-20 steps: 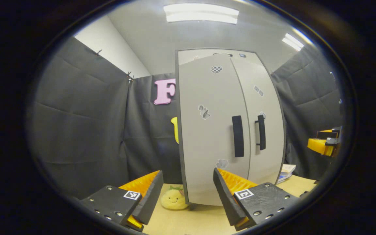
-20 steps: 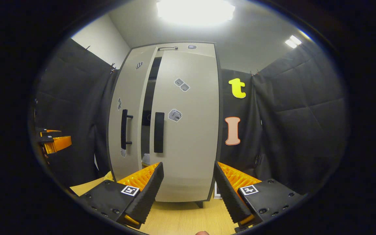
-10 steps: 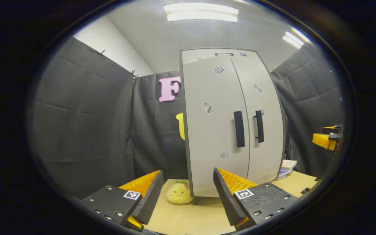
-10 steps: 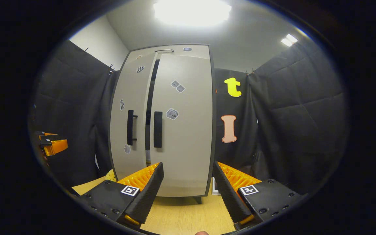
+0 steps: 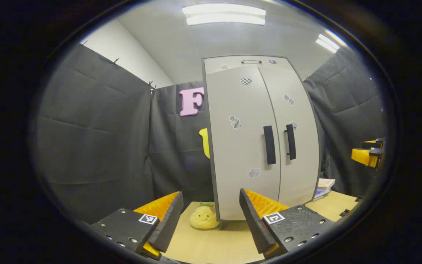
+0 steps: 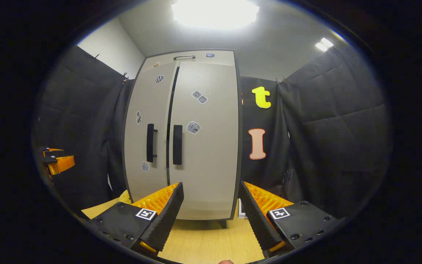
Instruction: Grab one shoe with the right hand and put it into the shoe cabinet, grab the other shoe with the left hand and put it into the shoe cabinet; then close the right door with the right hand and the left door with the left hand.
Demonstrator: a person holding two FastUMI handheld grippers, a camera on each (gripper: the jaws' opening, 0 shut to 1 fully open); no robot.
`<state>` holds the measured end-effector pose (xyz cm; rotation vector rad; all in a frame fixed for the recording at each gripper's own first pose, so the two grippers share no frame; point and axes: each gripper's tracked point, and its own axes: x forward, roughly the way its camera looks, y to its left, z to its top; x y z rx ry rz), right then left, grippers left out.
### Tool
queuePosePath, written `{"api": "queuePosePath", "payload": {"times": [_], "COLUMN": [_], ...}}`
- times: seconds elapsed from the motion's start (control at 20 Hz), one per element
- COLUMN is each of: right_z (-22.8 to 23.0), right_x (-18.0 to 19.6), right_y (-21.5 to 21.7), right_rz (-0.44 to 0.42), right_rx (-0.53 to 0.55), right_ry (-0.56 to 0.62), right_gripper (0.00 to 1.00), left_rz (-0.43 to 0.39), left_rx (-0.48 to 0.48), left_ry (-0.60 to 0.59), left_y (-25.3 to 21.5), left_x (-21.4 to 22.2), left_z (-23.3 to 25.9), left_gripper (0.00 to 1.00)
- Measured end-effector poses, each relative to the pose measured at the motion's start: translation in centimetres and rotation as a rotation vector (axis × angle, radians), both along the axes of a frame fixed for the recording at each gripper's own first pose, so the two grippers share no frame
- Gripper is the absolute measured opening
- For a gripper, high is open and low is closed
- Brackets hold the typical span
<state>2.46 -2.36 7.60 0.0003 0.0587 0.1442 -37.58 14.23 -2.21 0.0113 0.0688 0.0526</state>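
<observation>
The grey shoe cabinet [image 5: 258, 139] stands on a wooden table, with both doors swung to and only a thin dark seam between them. Its left door [image 5: 240, 146] and right door [image 6: 207, 146] each carry a black vertical handle [image 5: 269, 145] [image 6: 177, 144]. The inside and the shoes are hidden behind the doors. My left gripper [image 5: 211, 220] is open and empty, a short way in front of the cabinet's left side. My right gripper [image 6: 211, 216] is open and empty before the right door. The right gripper [image 5: 366, 156] also shows far right in the left gripper view; the left gripper [image 6: 59, 163] shows far left in the right gripper view.
A yellow plush toy [image 5: 203, 217] lies on the table [image 5: 211, 245] at the cabinet's left foot. Some books [image 5: 322, 187] lie stacked to the cabinet's right. Black cloth walls close in the booth on all sides.
The left door has swung from ajar to nearly flush, and the dark gap between the doors has narrowed to a seam. Both grippers have drawn back a little from the cabinet.
</observation>
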Motion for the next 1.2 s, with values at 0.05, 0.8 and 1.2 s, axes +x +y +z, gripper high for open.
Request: {"api": "queuePosePath", "payload": {"times": [0.05, 0.8, 1.2], "right_z": [0.1, 0.7, 0.8], "right_x": [0.1, 0.5, 0.7], "right_y": [-0.1, 0.3, 0.5], "right_rz": [-0.002, -0.03, -0.037], "right_rx": [0.0, 0.0, -0.002], "right_ry": [-0.002, -0.022, -0.021], "right_gripper": [0.96, 0.96, 0.92], "left_rz": [0.003, 0.033, 0.035], "left_rx": [0.0, 0.022, 0.033], "left_ry": [0.001, 0.002, -0.004], "left_y": [0.1, 1.6, 1.9], "left_x": [-0.1, -0.6, -0.5], "left_z": [-0.1, -0.1, -0.1], "left_gripper": [0.88, 0.88, 0.88]}}
